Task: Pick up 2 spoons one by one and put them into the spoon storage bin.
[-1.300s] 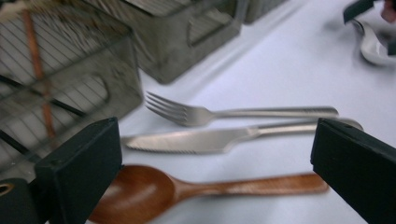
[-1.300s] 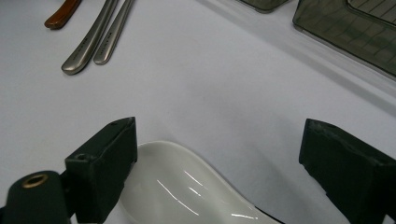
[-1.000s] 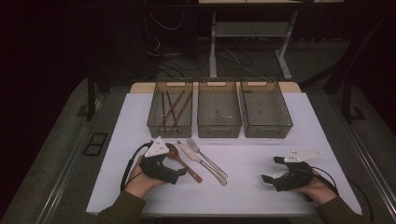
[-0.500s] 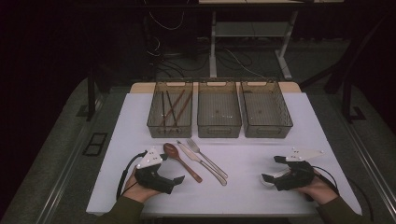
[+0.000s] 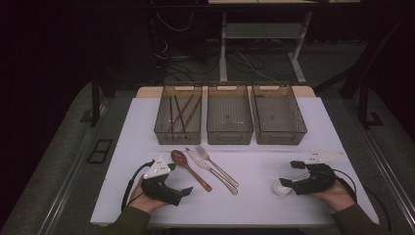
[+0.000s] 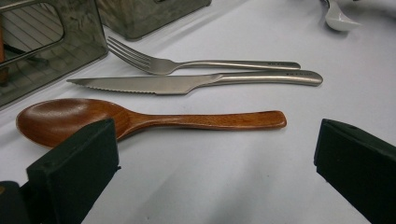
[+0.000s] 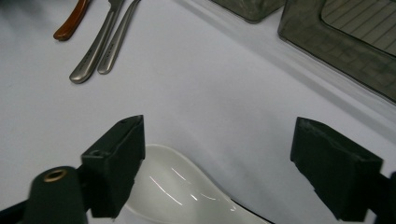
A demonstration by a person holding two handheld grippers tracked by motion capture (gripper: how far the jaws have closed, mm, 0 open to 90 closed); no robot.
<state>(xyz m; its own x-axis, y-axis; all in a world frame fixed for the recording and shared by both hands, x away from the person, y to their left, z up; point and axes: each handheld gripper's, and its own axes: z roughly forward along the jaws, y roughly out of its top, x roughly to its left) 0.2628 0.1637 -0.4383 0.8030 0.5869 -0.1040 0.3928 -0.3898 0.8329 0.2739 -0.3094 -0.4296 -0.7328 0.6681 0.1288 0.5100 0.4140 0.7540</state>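
Left gripper (image 5: 183, 192) now drawn back from spoon (image 6: 116, 119), jaws wide; right gripper (image 5: 289, 179) wide over white spoon (image 7: 182, 193); grasp pending.

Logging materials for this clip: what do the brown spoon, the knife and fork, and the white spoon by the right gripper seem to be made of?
Brown spoon: looks like wood, reddish-brown with visible grain and a soft varnished sheen. Knife and fork: grey brushed metal, probably stainless steel, with dull highlights. White spoon: glossy white with sharp reflections, likely glazed ceramic, though hard plastic cannot be ruled out.
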